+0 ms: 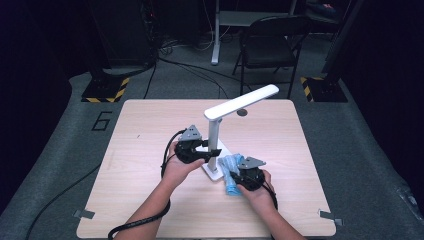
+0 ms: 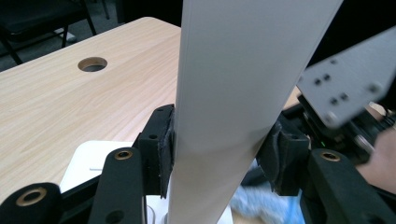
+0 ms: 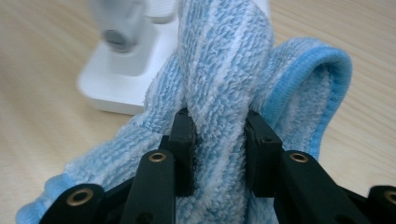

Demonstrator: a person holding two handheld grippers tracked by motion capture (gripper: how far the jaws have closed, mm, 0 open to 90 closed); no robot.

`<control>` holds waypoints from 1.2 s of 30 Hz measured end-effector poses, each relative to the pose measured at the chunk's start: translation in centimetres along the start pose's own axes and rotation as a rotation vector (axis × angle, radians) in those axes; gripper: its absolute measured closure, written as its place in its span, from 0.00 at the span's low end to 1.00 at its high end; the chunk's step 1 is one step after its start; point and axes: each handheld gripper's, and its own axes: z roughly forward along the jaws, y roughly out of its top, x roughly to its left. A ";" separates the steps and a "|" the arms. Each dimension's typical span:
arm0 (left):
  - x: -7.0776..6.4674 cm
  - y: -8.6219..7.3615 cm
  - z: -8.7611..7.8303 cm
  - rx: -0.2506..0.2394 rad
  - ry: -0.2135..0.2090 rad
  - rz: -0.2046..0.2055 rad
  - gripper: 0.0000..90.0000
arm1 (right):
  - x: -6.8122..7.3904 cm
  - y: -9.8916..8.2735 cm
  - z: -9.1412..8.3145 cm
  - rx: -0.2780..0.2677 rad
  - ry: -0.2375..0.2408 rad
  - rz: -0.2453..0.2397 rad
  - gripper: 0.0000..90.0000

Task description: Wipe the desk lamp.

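Blue striped terry fills the near part of the scene: the cloth (image 3: 224, 70) is bunched into a fold, and the right gripper (image 3: 218, 140) has its jaws clamped on that fold, pads pressing into the pile from both sides. From above, the cloth (image 1: 231, 175) lies on the table (image 1: 150, 130) just right of the lamp's base (image 1: 214, 170), touching its near right edge, with the right gripper (image 1: 248, 176) over it and the right hand (image 1: 260, 192) behind.

A little farther and to the left, the left gripper (image 1: 205, 152) reaches in from the left, held by the left hand (image 1: 177, 167). Its jaws are clamped on the lamp's white post (image 2: 233, 93), one pad on each side, low on the post just above the base (image 2: 88, 161).

The post (image 1: 214, 140) stands upright near the table's middle. Its white head (image 1: 241, 101) slants up and away to the right. Beyond it, a round hole (image 1: 242, 112) sits near the far edge of the wooden top.
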 end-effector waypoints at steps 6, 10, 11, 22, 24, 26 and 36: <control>0.0 0.0 0.0 0.005 -0.002 -0.001 0.56 | -2.3 -0.4 -0.2 0.003 -0.059 0.095 0.75; -0.1 0.0 0.1 0.006 -0.003 0.002 0.56 | -2.5 -0.5 0.0 -0.011 -0.080 0.099 0.75; -0.1 0.1 0.1 0.004 -0.005 0.002 0.56 | -2.4 -0.5 -0.1 -0.005 -0.083 0.094 0.75; -0.2 0.1 0.2 0.007 -0.004 -0.014 0.56 | 0.3 -0.1 0.0 -0.006 0.028 0.109 0.75; -0.2 0.1 0.2 0.007 -0.004 -0.017 0.56 | 1.2 0.0 0.1 -0.016 0.062 0.088 0.75; -0.1 0.0 0.2 0.003 -0.010 -0.019 0.56 | 2.2 0.1 0.2 -0.021 0.091 0.074 0.75; 0.0 -0.3 0.0 -0.016 -0.017 -0.010 0.56 | 2.0 0.3 -0.5 -0.017 0.167 0.087 0.74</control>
